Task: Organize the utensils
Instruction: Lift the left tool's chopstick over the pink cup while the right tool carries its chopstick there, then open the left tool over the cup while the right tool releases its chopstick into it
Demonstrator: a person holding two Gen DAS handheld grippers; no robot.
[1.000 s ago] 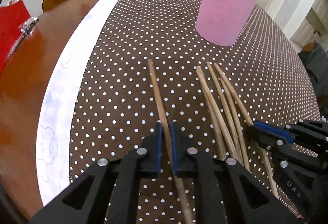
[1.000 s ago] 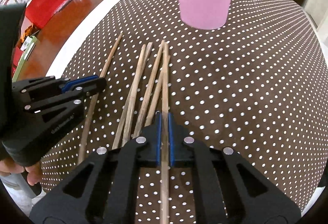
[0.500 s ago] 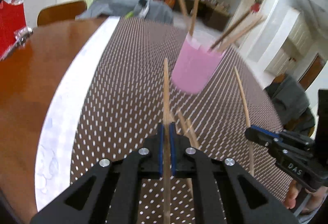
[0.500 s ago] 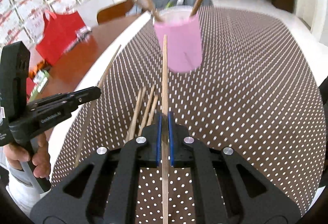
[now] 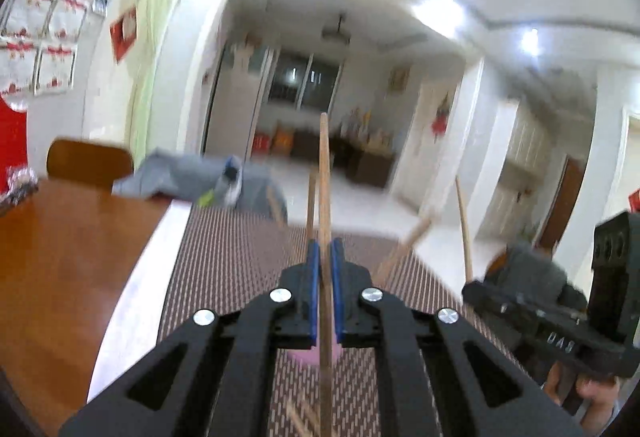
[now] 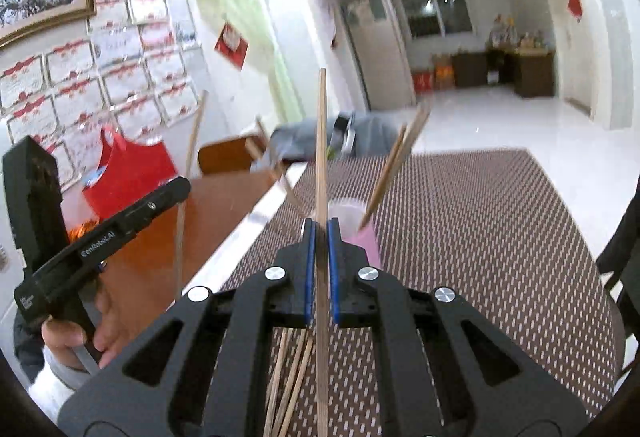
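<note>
Between the blue pads of my left gripper (image 5: 325,265) I have one chopstick (image 5: 325,205) pinched tight, its shaft running up past the fingertips and tilting toward the far room. My right gripper (image 6: 321,253) is likewise clamped on a second chopstick (image 6: 321,157), which stands nearly upright in its own view. Just beyond the right fingertips sits the pink cup (image 6: 362,225) on the dotted brown tablecloth (image 6: 480,229), with several sticks already leaning out of it at different angles (image 6: 394,165). From the left camera I only catch a sliver of that cup (image 5: 306,356) under the jaws, so I cannot tell how far my stick is from its rim. Loose chopsticks (image 6: 294,377) lie on the cloth below the right gripper, fanned and touching each other. Beside the cloth, the bare wooden table (image 5: 60,257) stretches off to the left, with a red bag (image 6: 128,173) on it near the wall. At the far edge I see a wooden chair back (image 5: 90,163) and grey clothing (image 5: 180,177) heaped at the table's end. Each gripper shows in the other's view: the left one off to the side, held in a hand (image 6: 76,333), and the right one blurred at the edge of the left camera. The stick in each jaw cuts straight across my line of sight to the cup.
</note>
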